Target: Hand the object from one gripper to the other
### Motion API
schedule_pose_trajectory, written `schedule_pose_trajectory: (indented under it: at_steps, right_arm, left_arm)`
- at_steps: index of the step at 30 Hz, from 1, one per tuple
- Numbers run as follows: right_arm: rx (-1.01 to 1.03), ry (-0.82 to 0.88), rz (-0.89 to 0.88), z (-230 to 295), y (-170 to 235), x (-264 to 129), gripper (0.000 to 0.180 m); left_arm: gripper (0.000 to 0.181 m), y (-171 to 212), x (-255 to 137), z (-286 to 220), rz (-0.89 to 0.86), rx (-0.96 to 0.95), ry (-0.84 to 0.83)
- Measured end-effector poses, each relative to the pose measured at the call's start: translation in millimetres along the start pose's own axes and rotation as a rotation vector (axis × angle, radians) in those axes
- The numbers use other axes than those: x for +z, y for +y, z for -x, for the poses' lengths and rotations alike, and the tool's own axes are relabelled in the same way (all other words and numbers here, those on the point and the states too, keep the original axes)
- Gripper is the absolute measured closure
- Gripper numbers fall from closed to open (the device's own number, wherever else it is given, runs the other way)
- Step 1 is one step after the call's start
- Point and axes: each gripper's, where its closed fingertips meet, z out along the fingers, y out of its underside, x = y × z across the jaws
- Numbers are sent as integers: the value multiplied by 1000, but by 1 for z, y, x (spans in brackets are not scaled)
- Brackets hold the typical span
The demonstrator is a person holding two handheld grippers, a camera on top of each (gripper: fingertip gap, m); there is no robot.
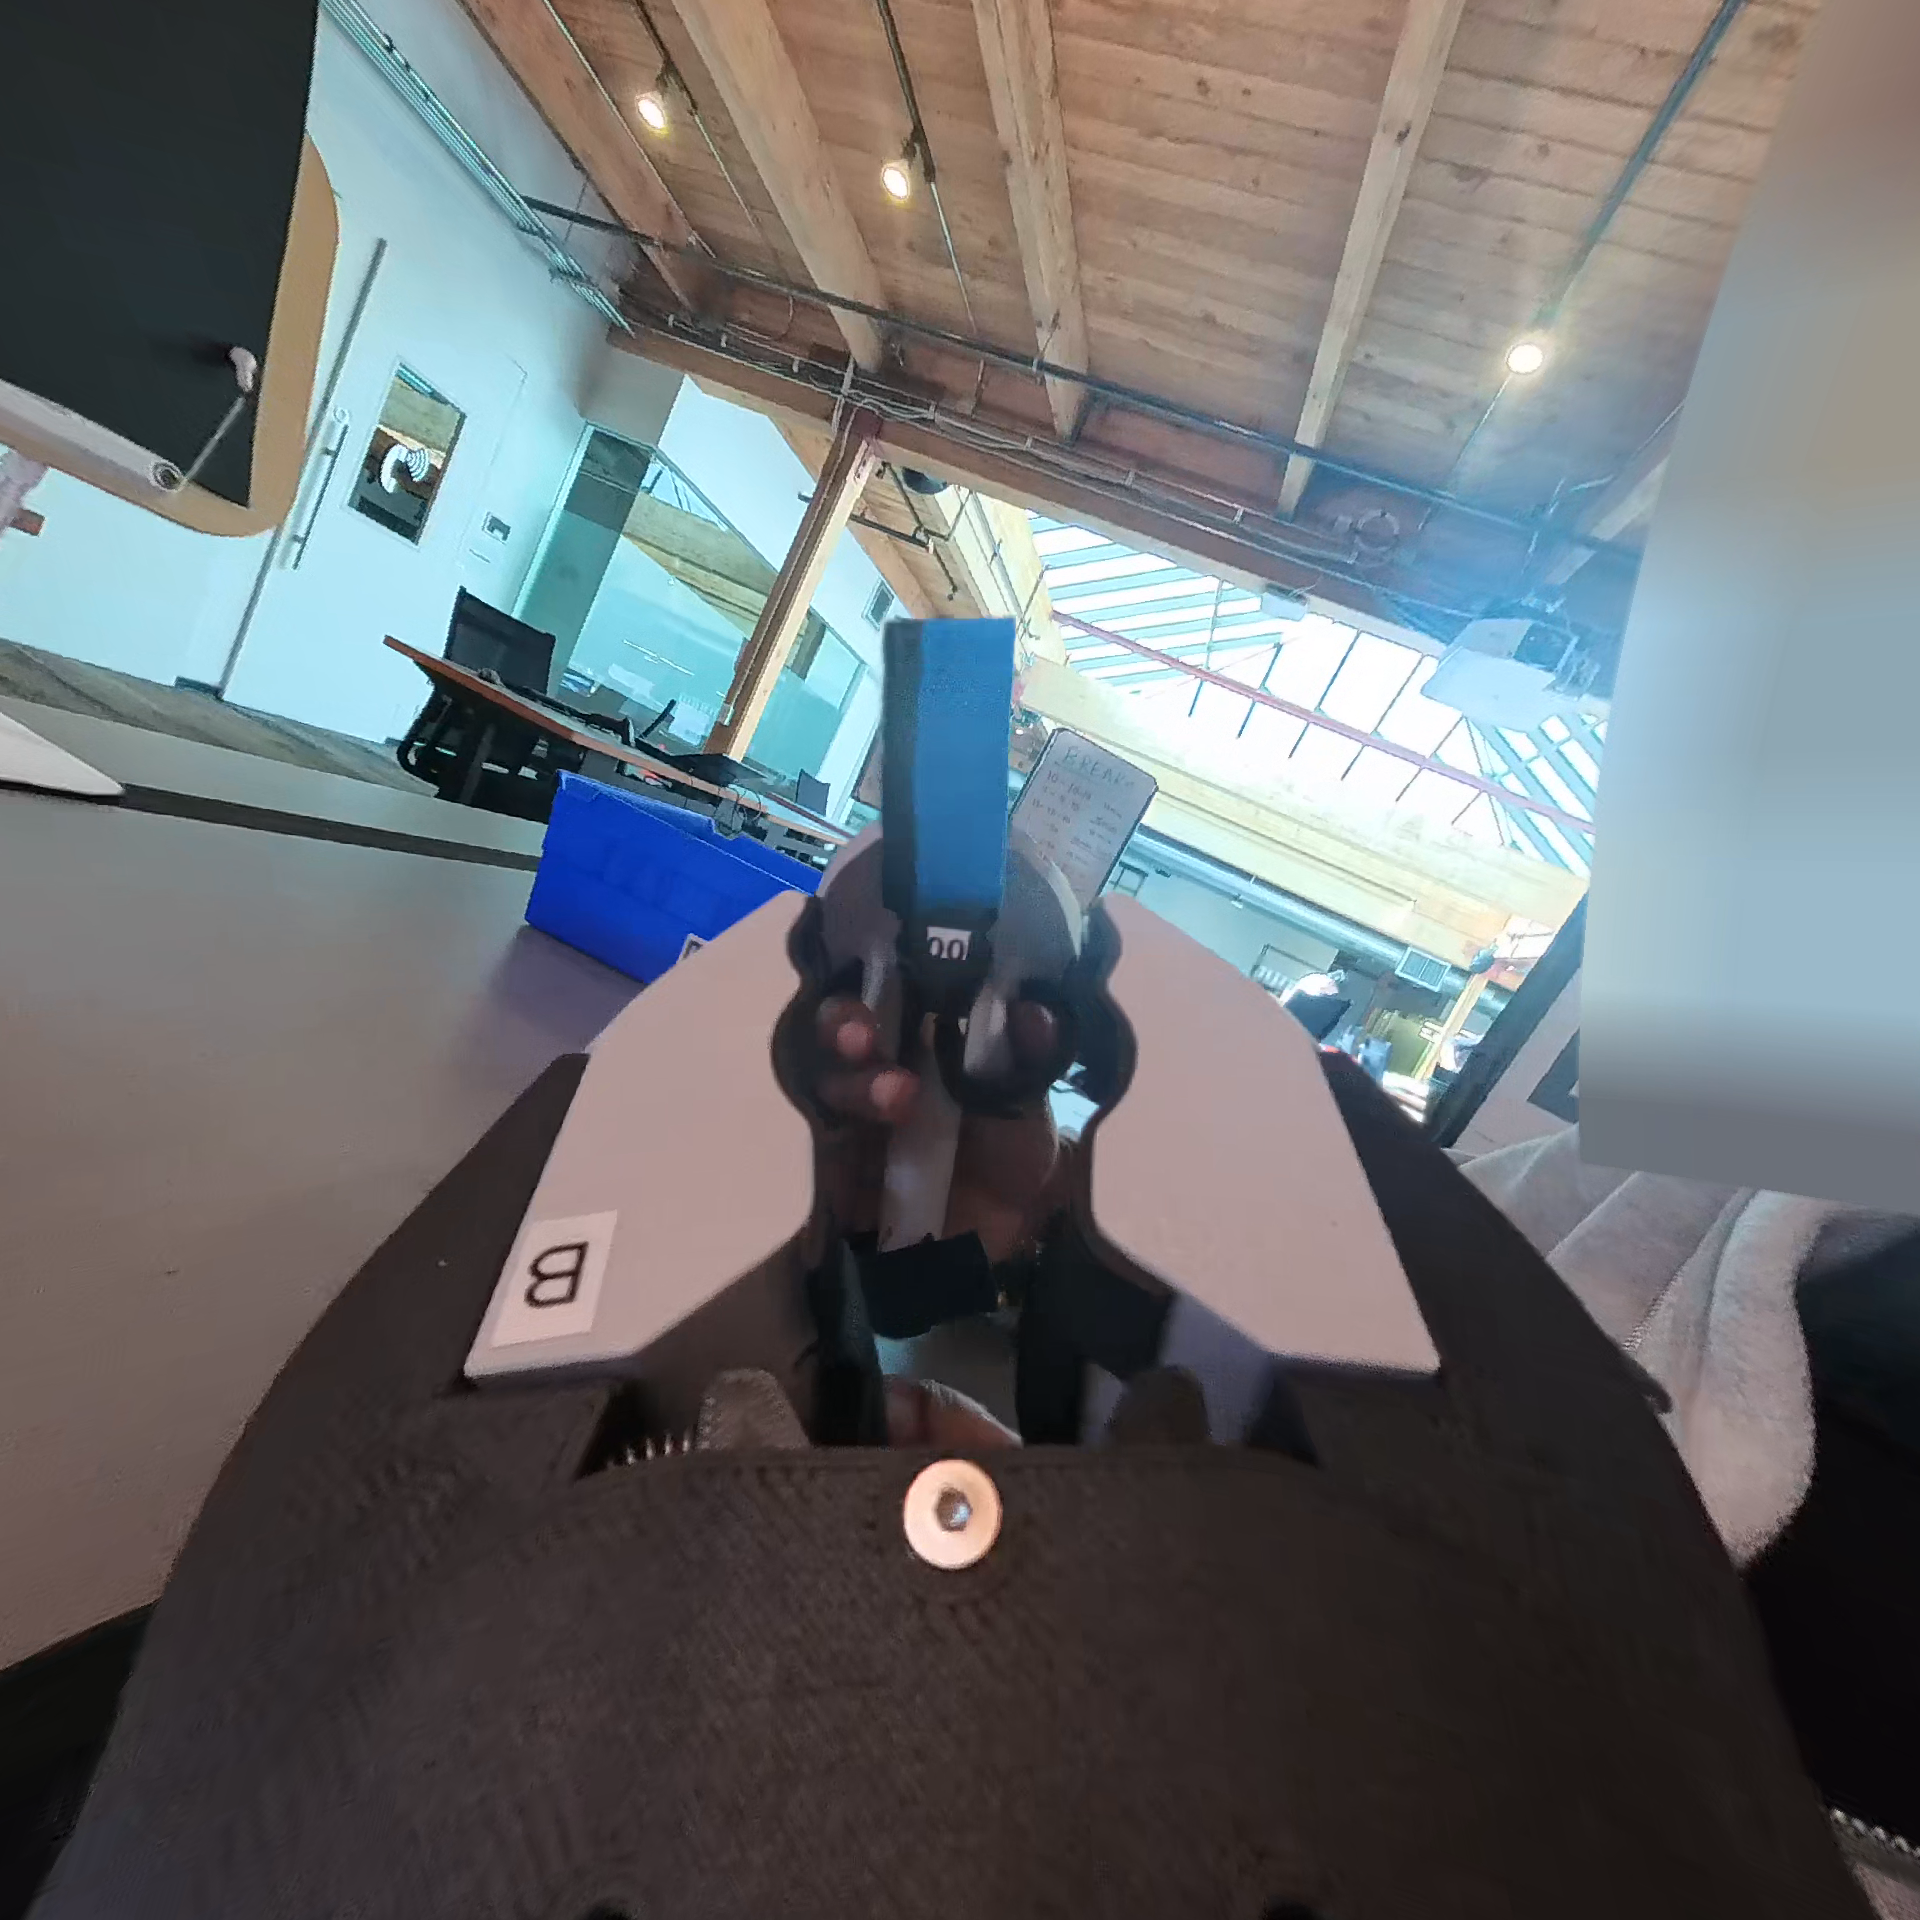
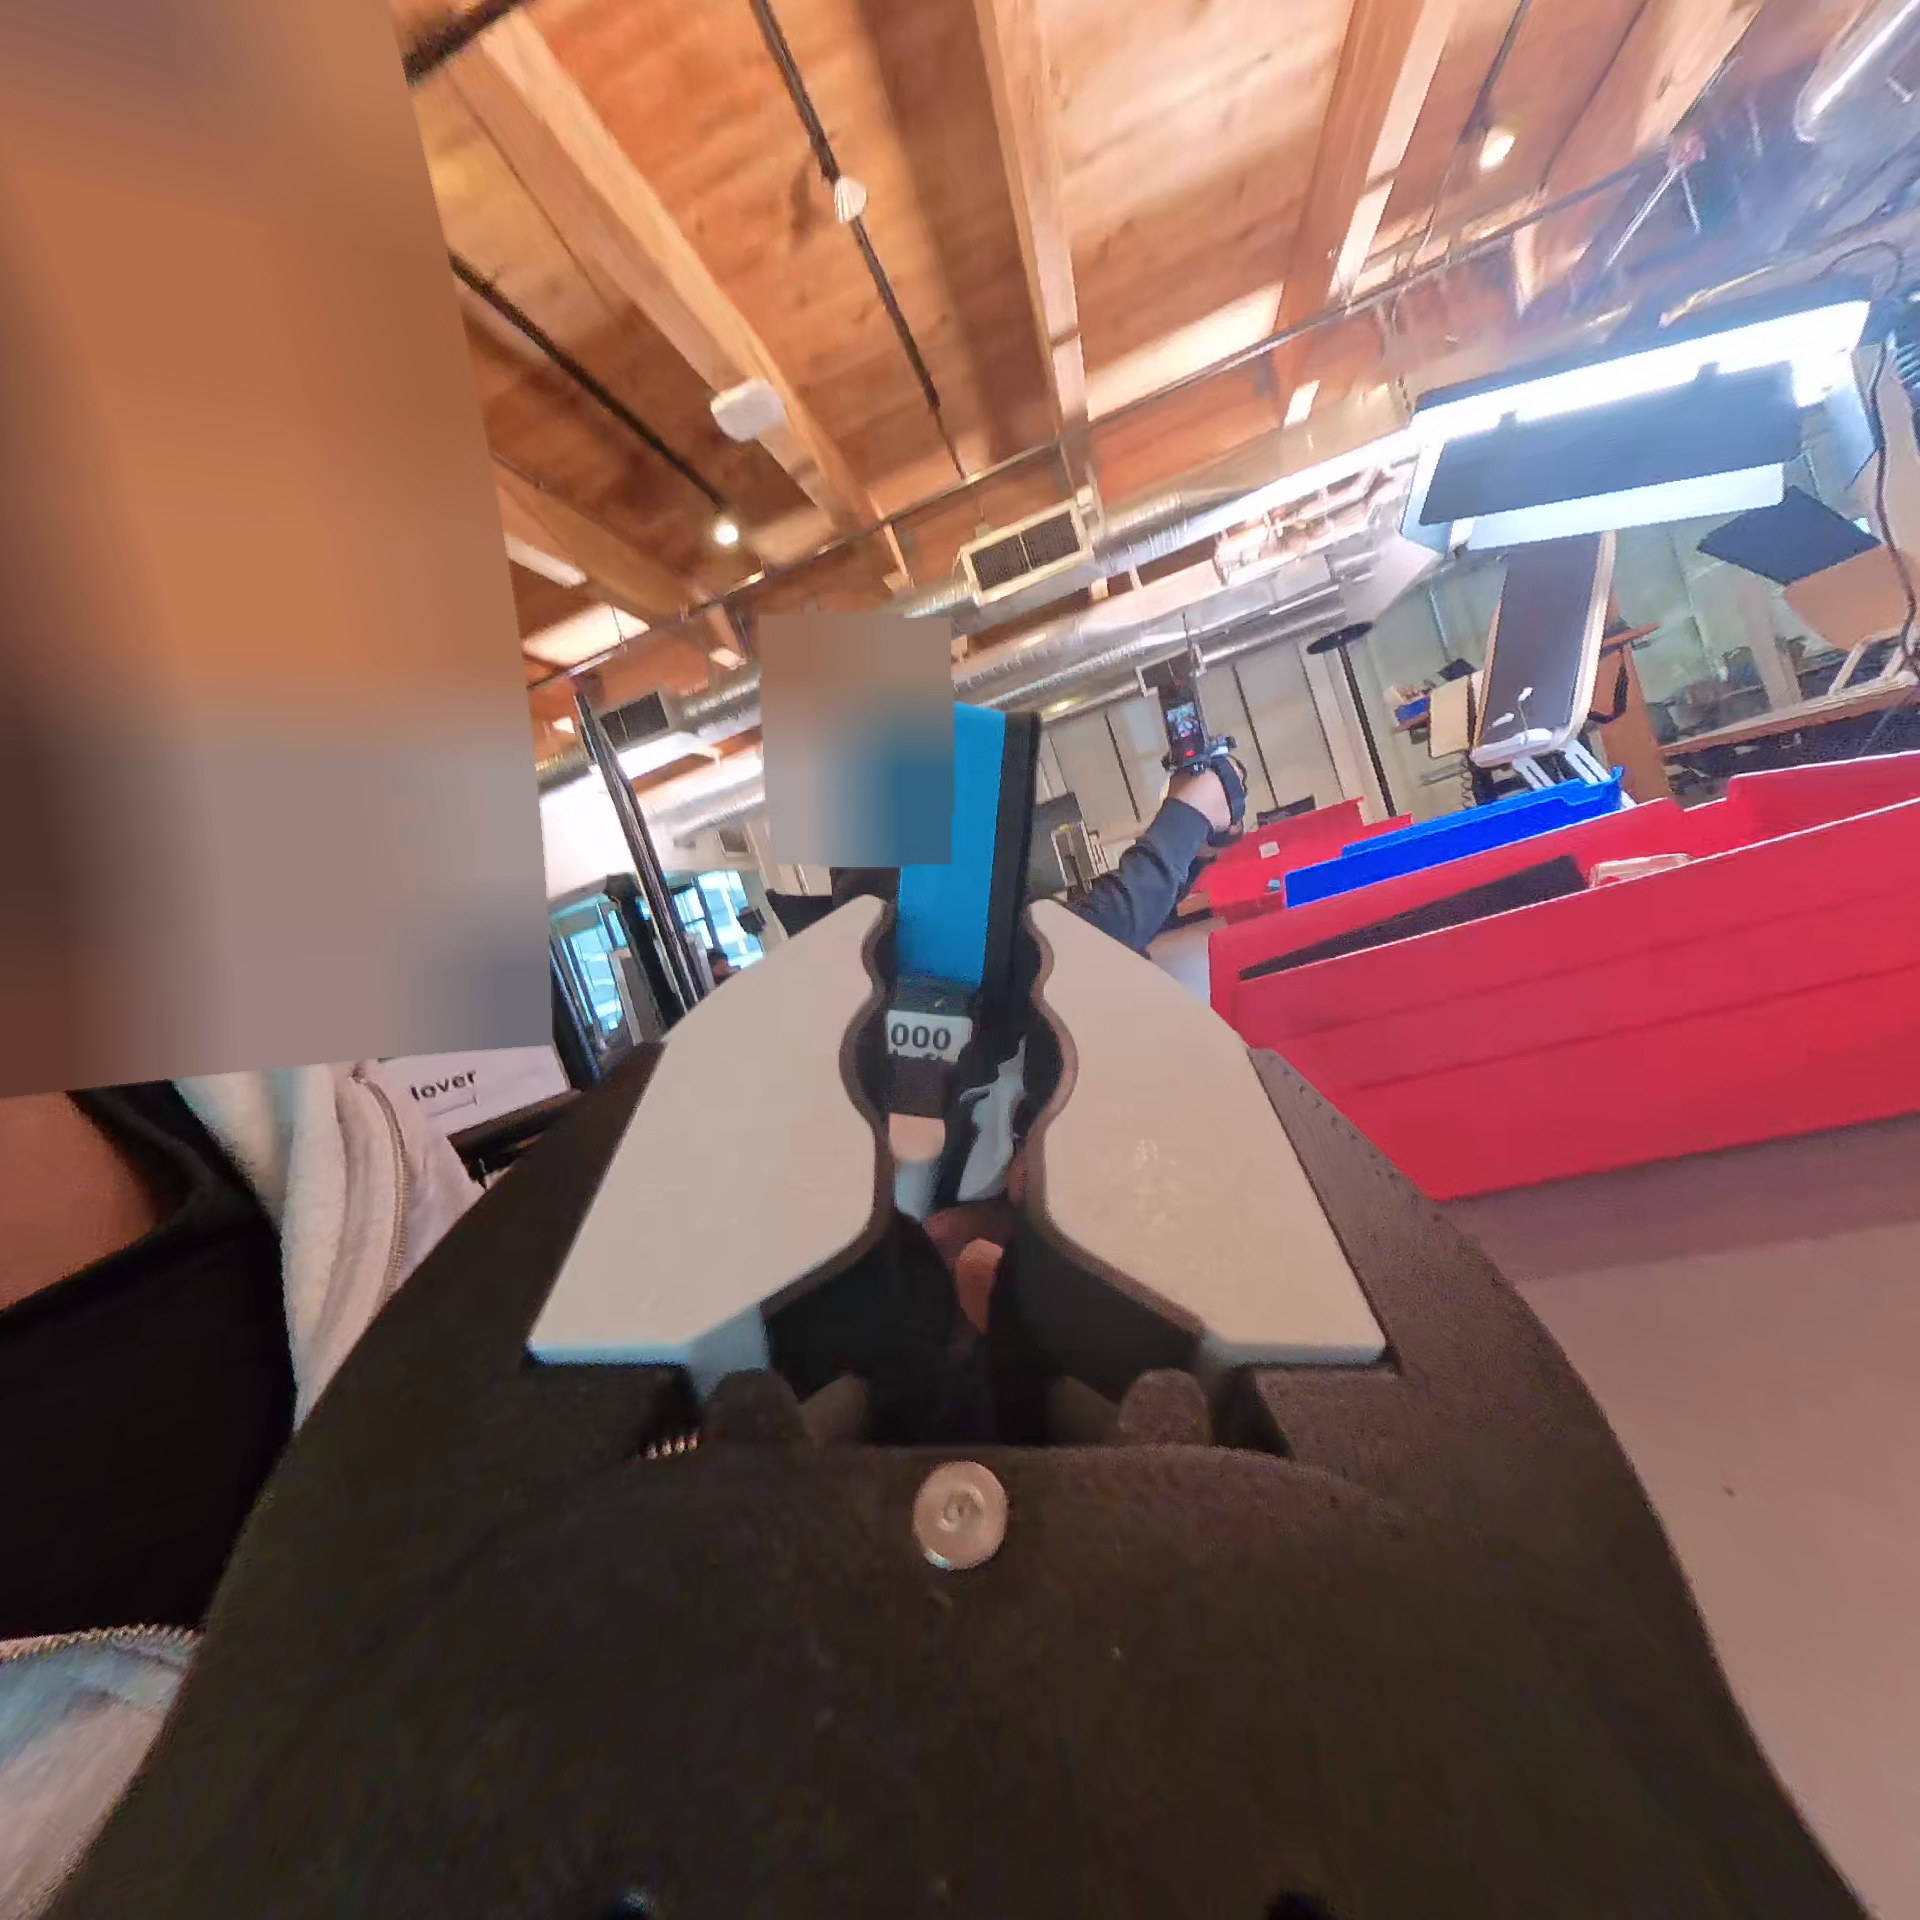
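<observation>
The object is a flat blue bar (image 1: 951, 758) with a black edge and a small white label at its lower end. It stands upright between the two grippers, which face each other. In the right wrist view my right gripper (image 2: 956, 920) has its grey fingers (image 2: 1143, 1143) closed against both sides of the bar (image 2: 961, 883). In the left wrist view my left gripper (image 1: 961, 904) has its fingers (image 1: 675, 1143) spread wider than the bar, with gaps on both sides. The right gripper's grey fingertips (image 1: 1039, 914) and a hand (image 1: 862, 1049) show behind the bar.
A dark table (image 1: 208, 1091) lies below, with a blue bin (image 1: 644, 883) on it to the left. Red bins (image 2: 1558, 997) and another blue bin (image 2: 1455, 842) stand on the table's right side. The person's grey jacket (image 1: 1662, 1247) is close. A second person's raised arm (image 2: 1153, 852) shows far back.
</observation>
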Motion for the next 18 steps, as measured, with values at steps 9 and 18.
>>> schedule_pose_trajectory:
  at_steps: [9, 18]
  right_arm:
    - [-17, -7, 45, 3, 14, 5, 158]
    - [89, -83, 327, 13, 38, 4, 156]
  left_arm:
    - [159, 3, 1, 0, 15, -24, 14]
    - [159, 22, -17, -2, 342, -6, 55]
